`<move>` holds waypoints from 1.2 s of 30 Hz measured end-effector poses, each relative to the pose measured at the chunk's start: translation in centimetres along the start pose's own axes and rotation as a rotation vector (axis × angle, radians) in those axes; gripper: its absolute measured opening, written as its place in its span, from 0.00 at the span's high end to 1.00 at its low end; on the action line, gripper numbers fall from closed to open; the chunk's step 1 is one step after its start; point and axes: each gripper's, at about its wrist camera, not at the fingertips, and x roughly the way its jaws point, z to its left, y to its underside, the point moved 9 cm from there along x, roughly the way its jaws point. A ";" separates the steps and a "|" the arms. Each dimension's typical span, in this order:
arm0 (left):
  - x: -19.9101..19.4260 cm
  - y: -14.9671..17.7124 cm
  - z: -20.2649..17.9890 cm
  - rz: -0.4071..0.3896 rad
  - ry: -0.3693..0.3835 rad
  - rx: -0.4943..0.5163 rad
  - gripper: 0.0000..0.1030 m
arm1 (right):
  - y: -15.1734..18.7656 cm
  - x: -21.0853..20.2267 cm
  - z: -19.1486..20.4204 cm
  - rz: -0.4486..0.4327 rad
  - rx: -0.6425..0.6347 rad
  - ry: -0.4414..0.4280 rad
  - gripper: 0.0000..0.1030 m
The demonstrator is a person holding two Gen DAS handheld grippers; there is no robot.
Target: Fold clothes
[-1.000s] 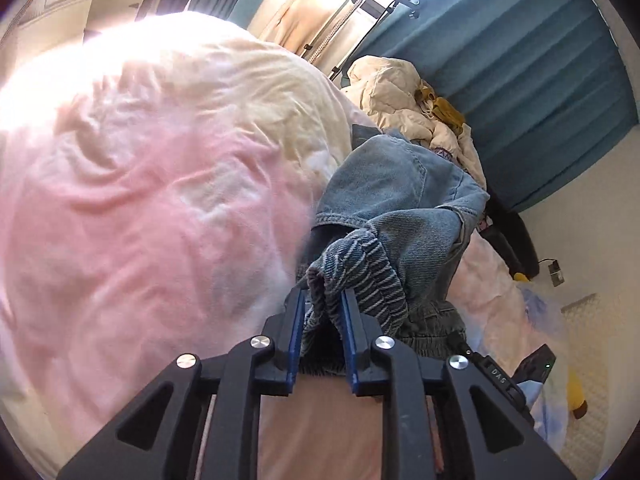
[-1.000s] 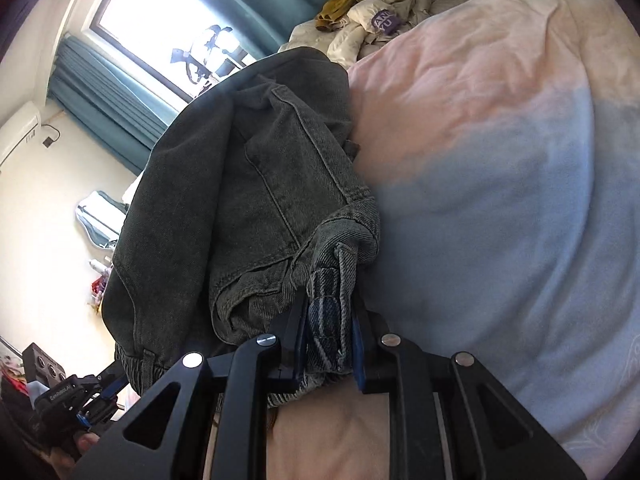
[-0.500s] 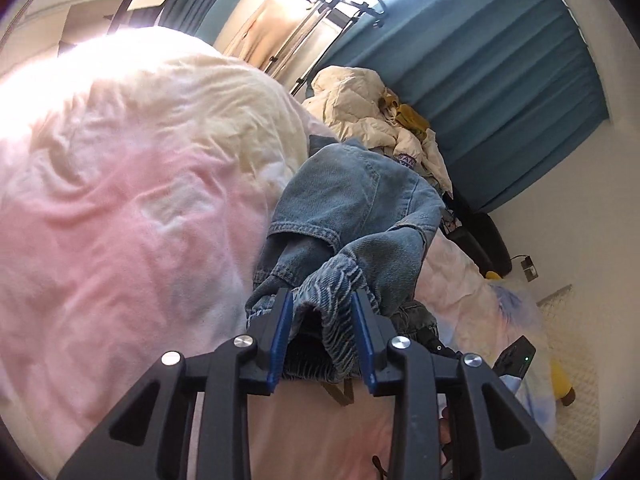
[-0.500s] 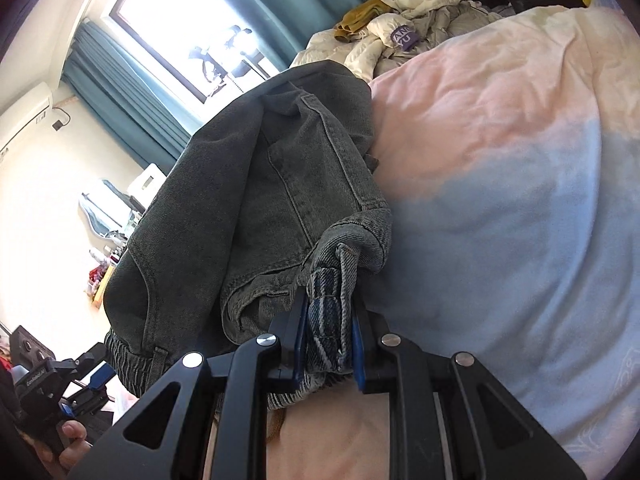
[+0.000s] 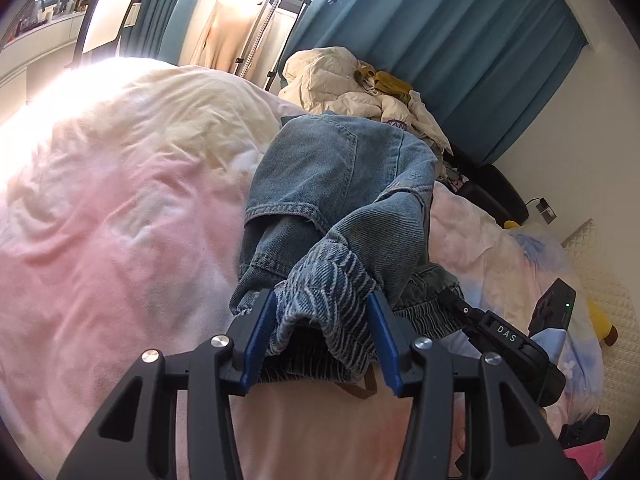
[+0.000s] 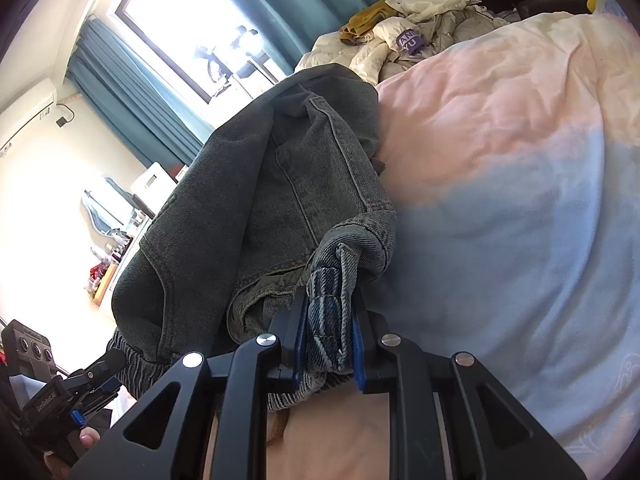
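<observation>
The left gripper [image 5: 322, 330] has just been opening, jaws now wide with a bunched cuff loose between them. The right gripper [image 6: 329, 334] pinches folded fabric tight.

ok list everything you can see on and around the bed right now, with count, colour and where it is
jacket: one, blue denim, bunched on the bed, its hem between both tools
duvet: one, pink, cream and pale blue, covering the bed
clothes pile: one heap, cream with a mustard piece, far end of the bed
curtains: teal, along the window wall
garment rack: one, metal, by the window, a beige garment hanging on it
yellow toy: one, at the right edge of the bed
left tool: black with blue pads, jaws just been opening, hem loose between them
right tool: black with blue pads, shut on the jacket's hem
hand: one, only fingertips show, gripping the left tool's handle
</observation>
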 end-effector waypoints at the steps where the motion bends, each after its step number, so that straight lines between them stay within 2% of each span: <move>1: 0.1 -0.1 0.0 -0.004 0.003 -0.007 0.53 | 0.0 -0.1 0.1 -0.001 0.001 -0.002 0.83; 3: 0.3 -0.3 0.1 -0.013 0.006 -0.022 0.54 | 0.0 -0.3 0.3 -0.007 -0.002 -0.010 0.83; 10: -0.8 -0.3 0.4 -0.054 -0.037 -0.026 0.81 | -0.4 -2.4 2.6 -0.047 -0.048 -0.064 0.83; 13: -2.9 -0.1 -0.1 -0.072 -0.019 -0.044 0.85 | -1.0 -3.6 4.4 -0.039 -0.068 -0.103 0.84; 16: -5.1 0.2 -1.0 -0.093 0.007 -0.052 0.86 | -2.7 -6.0 6.6 -0.076 -0.128 -0.114 0.85; 20: -8.6 1.7 -3.9 -0.138 0.059 -0.043 0.87 | -5.4 -9.8 8.4 -0.130 -0.187 -0.112 0.85; 22: -9.9 3.1 -5.3 -0.162 0.079 -0.067 0.87 | -7.0 -11.8 8.7 -0.149 -0.233 -0.080 0.85; 27: -11.1 6.8 -11.1 -0.165 0.162 -0.057 0.87 | -11.8 -17.5 8.0 -0.196 -0.272 -0.023 0.86; 32: -9.2 9.9 -18.6 -0.130 0.232 0.032 0.87 | -17.5 -21.6 5.3 -0.235 -0.279 0.045 0.86; 36: -5.1 11.8 -24.8 -0.053 0.283 0.110 0.87 | -22.1 -23.5 1.7 -0.271 -0.250 0.088 0.86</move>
